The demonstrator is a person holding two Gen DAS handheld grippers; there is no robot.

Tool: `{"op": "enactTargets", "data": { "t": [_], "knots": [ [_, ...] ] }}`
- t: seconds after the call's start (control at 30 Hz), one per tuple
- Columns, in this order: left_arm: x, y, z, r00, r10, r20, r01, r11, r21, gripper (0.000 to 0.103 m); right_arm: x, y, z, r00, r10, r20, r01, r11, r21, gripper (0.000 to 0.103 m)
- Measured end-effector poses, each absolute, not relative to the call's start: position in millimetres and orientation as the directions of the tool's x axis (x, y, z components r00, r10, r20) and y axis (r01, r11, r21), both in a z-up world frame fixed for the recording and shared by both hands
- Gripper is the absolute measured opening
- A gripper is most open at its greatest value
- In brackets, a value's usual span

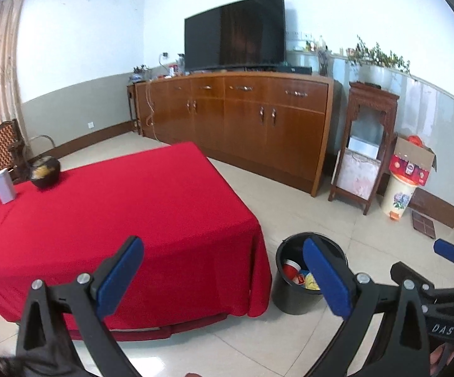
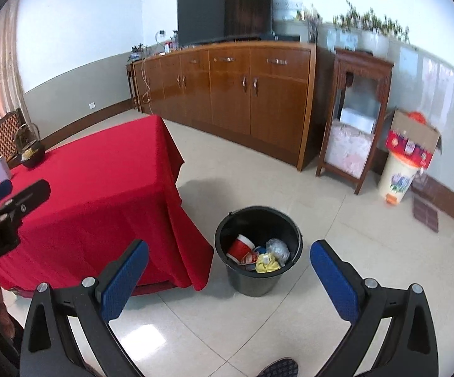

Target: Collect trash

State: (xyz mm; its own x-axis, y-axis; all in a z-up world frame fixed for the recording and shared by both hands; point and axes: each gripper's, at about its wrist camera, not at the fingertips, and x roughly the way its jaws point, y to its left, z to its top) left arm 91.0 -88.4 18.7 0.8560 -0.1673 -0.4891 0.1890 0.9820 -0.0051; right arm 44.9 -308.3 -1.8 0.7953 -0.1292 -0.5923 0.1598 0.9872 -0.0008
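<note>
From the left wrist view, the left gripper (image 1: 224, 278) hangs with fingers spread wide and nothing between them, above the red tablecloth (image 1: 126, 220). No loose trash shows on the cloth; a dark bowl (image 1: 45, 171) and a white box (image 1: 3, 186) stand at its far end. The black bucket (image 1: 293, 298) sits on the floor beside the table.

From the right wrist view, the right gripper (image 2: 228, 279) is likewise wide open and empty, over the bucket, which holds a red cup (image 2: 241, 246), a yellow wrapper (image 2: 266, 262) and crumpled plastic (image 2: 277, 248). Collection looks about finished. The wooden sideboard (image 2: 227, 94) stands well apart; nothing blocks the bucket.
</note>
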Motion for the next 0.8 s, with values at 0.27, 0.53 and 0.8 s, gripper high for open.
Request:
{"op": "enactTargets", "data": {
  "t": [0.27, 0.53, 0.8],
  "knots": [
    [69.8, -60.8, 32.5, 0.889, -0.162, -0.428, 0.166, 0.986, -0.029, 0.102, 12.1, -274.8, 19.9, 0.828, -0.144, -0.542, 0.154, 0.988, -0.027, 0.103],
    [64.5, -49.4, 30.0, 0.898, -0.161, -0.410, 0.154, 0.987, -0.050, 0.103, 13.1, -277.0, 33.3, 0.846, -0.187, -0.499, 0.203, 0.979, -0.022, 0.103],
    [62.0, -48.4, 29.8, 0.896, -0.176, -0.408, 0.171, 0.984, -0.051, 0.103, 16.2, -278.3, 30.5, 0.840, -0.184, -0.511, 0.197, 0.980, -0.027, 0.103]
  ]
}}
